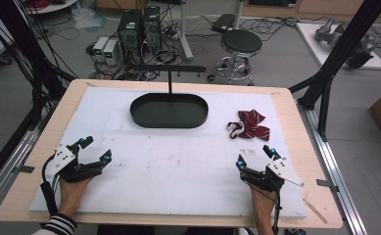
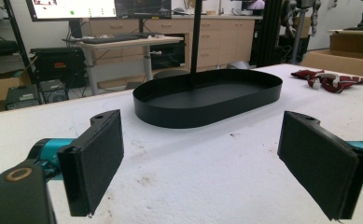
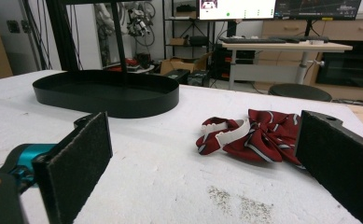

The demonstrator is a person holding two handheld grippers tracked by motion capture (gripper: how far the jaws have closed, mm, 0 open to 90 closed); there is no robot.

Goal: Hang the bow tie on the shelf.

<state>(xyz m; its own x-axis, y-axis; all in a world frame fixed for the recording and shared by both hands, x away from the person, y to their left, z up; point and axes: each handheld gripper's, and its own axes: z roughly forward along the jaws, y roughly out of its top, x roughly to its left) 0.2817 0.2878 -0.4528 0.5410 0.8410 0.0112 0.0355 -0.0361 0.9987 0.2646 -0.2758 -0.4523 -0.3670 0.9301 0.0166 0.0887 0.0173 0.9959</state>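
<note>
Down at the bottom of the high view, both hands are resting on the white-covered table (image 1: 178,166). The left hand-held gripper (image 1: 96,149) is sitting at the lower left with its jaws spread wide and nothing between them. The right hand-held gripper (image 1: 256,157) is sitting at the lower right, jaws also wide and empty, its pads (image 3: 74,163) framing the view ahead.

Moving up the frame on the right side, the dark red bow tie (image 1: 248,124) is lying flat on the table just ahead of the right hand-held gripper, its white strap (image 3: 228,132) curled to the left of the bow in the right gripper view. It is lying well apart from the black oval tray (image 1: 168,110), which is sitting at upper centre with a thin black stand (image 1: 170,78) rising from its far side.

The risk here, as I read it: the bow tie is soft and flat, so the jaws may be pinching only the strap or a single fold, and the bow could slip loose. A low approach could also be scraping the pads on the table cover.
</note>
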